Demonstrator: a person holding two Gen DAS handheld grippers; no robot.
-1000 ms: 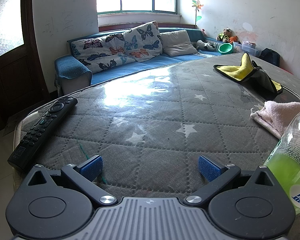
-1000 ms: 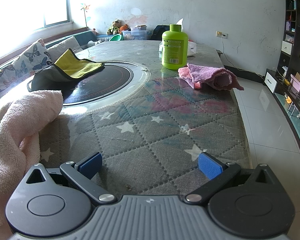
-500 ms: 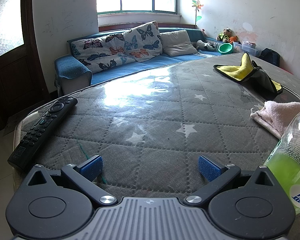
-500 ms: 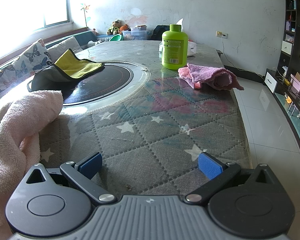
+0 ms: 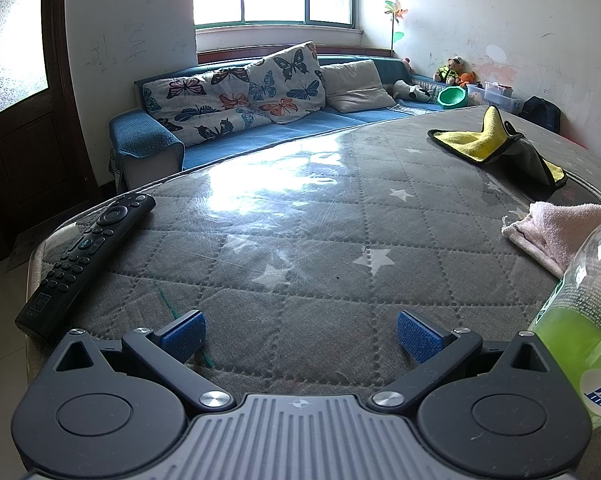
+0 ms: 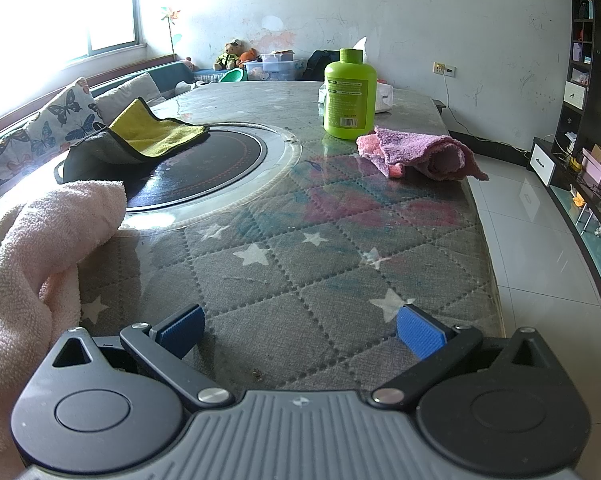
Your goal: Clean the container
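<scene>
A clear bottle half full of green liquid (image 5: 580, 320) stands at the right edge of the left wrist view, just right of my open left gripper (image 5: 300, 334). A pale pink towel (image 5: 556, 232) lies behind it; the same towel (image 6: 48, 248) fills the left of the right wrist view, beside my open right gripper (image 6: 300, 330). Farther off stand a lime green bottle (image 6: 349, 94) and a purple-pink cloth (image 6: 424, 154). A yellow and grey cloth (image 6: 140, 140) lies on the black round hob (image 6: 204, 168). Nothing sits between either pair of fingers.
A black remote control (image 5: 88, 260) lies at the table's left edge. The quilted star tablecloth (image 5: 300, 232) lies under a glass top. A blue sofa with butterfly cushions (image 5: 236, 100) stands behind. The table's right edge (image 6: 488, 240) drops to a tiled floor.
</scene>
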